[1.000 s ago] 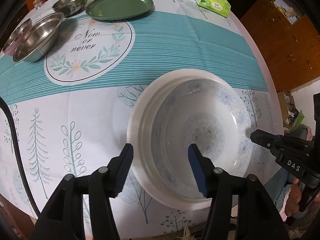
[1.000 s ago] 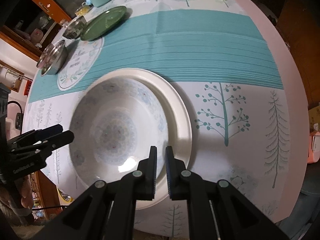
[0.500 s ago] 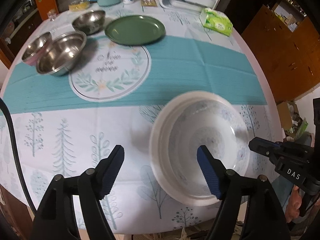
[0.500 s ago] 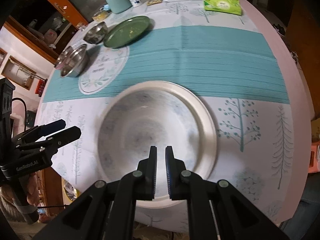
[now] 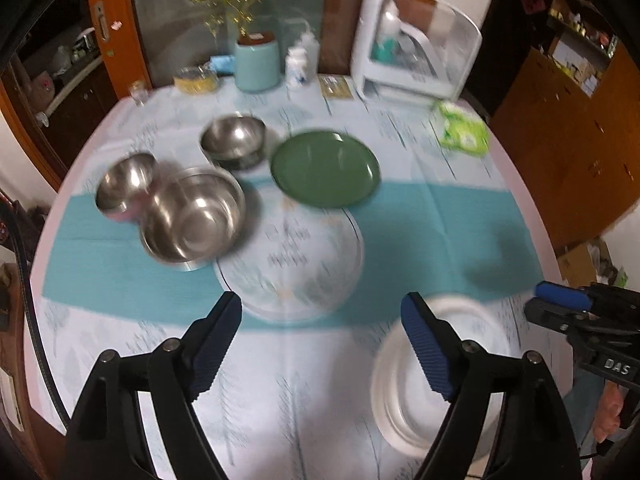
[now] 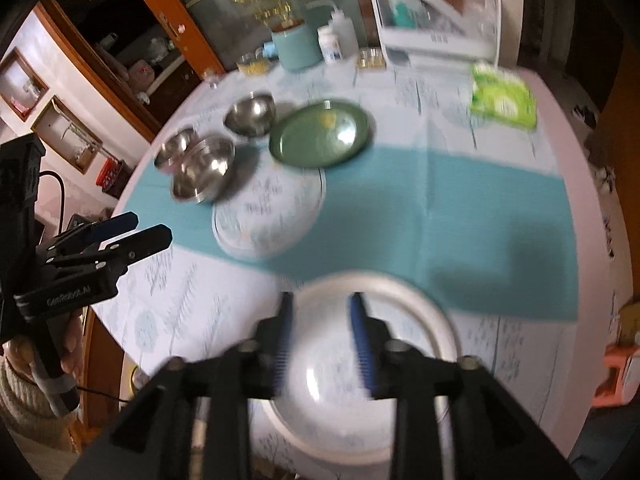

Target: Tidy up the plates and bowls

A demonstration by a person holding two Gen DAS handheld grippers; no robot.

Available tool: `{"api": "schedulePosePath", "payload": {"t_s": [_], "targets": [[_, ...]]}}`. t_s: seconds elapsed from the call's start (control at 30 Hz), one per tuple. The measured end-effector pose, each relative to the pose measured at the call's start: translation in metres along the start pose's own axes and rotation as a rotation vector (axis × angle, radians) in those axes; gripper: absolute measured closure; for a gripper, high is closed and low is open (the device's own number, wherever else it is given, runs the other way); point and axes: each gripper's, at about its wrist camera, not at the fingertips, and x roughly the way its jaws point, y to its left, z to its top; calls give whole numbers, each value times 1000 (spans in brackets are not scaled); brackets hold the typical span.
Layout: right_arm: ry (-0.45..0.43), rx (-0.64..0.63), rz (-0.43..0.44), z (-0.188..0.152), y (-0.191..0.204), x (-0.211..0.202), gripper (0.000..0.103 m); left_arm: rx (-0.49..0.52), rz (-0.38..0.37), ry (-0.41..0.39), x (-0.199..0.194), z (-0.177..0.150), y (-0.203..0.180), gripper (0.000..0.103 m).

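Motion blur smearing both views; fisheye bending edges, corners vignetting black; glare glinting off steel bowls [image 5: 192,220] and green plate [image 6: 320,138]; soft shadow falling on surface [image 6: 500,208].

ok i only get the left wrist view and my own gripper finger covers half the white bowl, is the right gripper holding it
observer: no. The right wrist view shows the right gripper opening above the white bowl, with nothing between its pads.
operator: and how does my left gripper look from there
observer: the left gripper is at the table's left edge, opening and empty.
operator: anything off the right side
observer: a pink object sits past the table's edge, too cut off to identify.
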Motion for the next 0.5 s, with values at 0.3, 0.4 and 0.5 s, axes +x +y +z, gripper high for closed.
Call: {"api": "schedulePosePath", "payload": {"t_s": [0.3, 0.4, 0.5], "targets": [[-70, 30, -43, 95, -2, -8, 68, -38, -44, -15, 26, 98, 37, 18], [-63, 56, -55, 125, -8, 6, 68, -63, -80, 41, 57, 126, 45, 18], [-30, 102, -38, 150, -19, 30, 68, -102, -113, 115, 95, 144, 51, 18]]}}
